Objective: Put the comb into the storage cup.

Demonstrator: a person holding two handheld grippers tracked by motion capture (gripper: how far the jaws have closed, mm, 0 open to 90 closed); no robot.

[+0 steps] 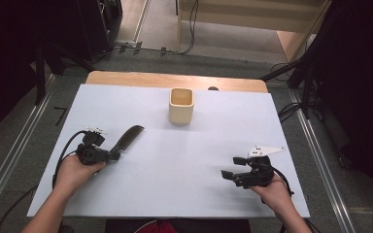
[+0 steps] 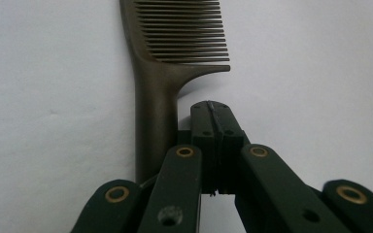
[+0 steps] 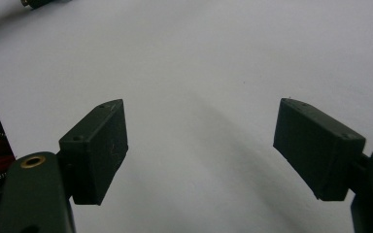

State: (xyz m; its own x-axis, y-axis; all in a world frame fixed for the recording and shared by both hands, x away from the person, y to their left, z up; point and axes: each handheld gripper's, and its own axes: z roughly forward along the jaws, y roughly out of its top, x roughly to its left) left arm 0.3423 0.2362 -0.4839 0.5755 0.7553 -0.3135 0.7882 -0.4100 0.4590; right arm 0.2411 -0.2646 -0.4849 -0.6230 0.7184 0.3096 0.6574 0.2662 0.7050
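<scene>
A dark comb (image 1: 127, 137) lies flat on the white table sheet (image 1: 184, 165), teeth end pointing toward the far right. My left gripper (image 1: 115, 155) rests at the comb's handle end. In the left gripper view its jaws (image 2: 212, 112) are pressed together with nothing between them, and the comb's handle (image 2: 156, 102) runs alongside their left side. My right gripper (image 1: 229, 166) sits at the near right of the sheet, held in a hand. Its jaws (image 3: 201, 110) stand wide open over bare sheet.
A cream square cup (image 1: 181, 106) stands upright at the far middle of the sheet. The wooden table edge (image 1: 126, 77) shows beyond the sheet. Cables and dark stands surround the table on the floor.
</scene>
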